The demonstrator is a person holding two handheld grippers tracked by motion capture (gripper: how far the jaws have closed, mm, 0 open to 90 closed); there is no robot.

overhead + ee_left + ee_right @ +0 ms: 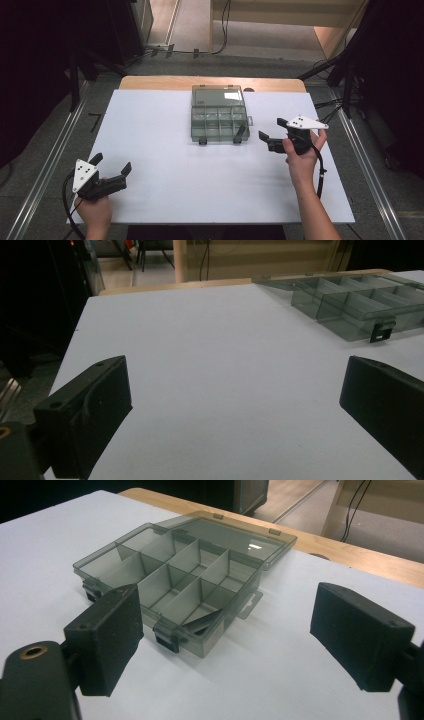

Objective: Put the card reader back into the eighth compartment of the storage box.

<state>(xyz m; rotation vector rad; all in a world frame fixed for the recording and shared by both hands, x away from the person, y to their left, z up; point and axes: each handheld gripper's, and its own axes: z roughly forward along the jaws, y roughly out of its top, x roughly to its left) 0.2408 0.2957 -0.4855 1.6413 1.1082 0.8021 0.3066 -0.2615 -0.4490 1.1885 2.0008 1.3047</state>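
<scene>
The compartment box [219, 120] sits at the far middle of the white table [150, 165], its lid folded back flat toward the far edge and its two black latches [240, 134] hanging off the near wall. The right gripper [270, 129] hovers just to the right of the box, jaws spread wide with nothing between them. The left gripper [111, 165] rests well apart at the near left corner, jaws likewise released and empty.

The box is thin, smoky translucent plastic, light and smooth on a slick tabletop, so a push on one latch or the lid would probably slide or spin it rather than close it, since the left gripper is too far off to brace it. A jaw coming in low could also catch the small tab [250, 605] on the right end and tip the box.

In the right gripper view the dividers [190, 575] form a grid of rectangular cells with thin upright walls. One near cell seems to hold a dark curved piece [202, 622], though the tinted wall makes that uncertain. The jaw pads are matte black blocks with squared edges.
</scene>
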